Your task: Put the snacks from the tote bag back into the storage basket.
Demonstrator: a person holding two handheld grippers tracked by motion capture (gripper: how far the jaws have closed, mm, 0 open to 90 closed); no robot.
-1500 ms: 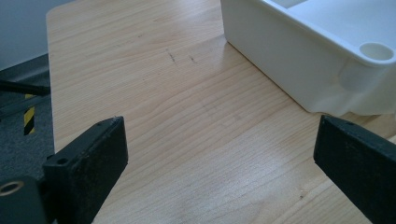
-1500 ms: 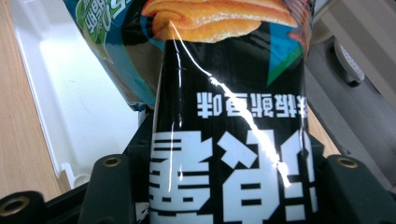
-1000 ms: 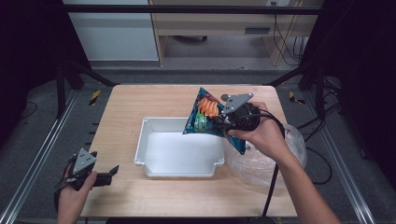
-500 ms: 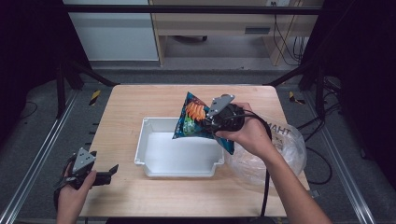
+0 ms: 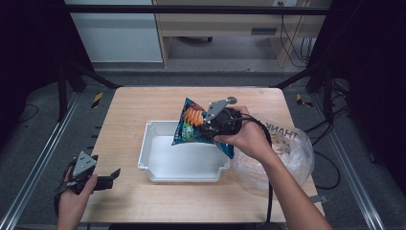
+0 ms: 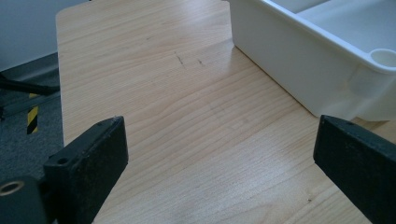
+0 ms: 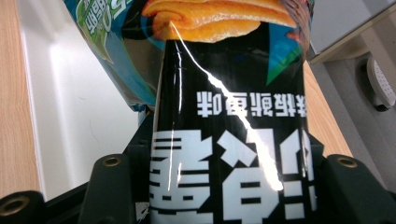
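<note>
- worktop (image 5: pixel 143 103): white bin (image 5: pixel 158 165) at centre; clear plastic bag (image 5: pixel 292 153) at right edge
- snack bag (image 5: pixel 191 125): pinched in right tool (image 5: pixel 210 125), hanging tilted over bin's far-right part; bin floor lies directly below
- left tool (image 5: pixel 103 178): jaws spread, nothing held, near-left of bin

clear plastic bag (image 5: pixel 287 143) just beside the right fingers reads "thank"; snack bag (image 7: pixel 233 140) between them bears upside-down chinese characters.

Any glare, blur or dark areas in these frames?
Right gripper view: streaks of glare on the glossy snack bag. Left gripper view: table evenly lit, its near jaws a bit soft. High view: surroundings dark, white bin bright.
</note>
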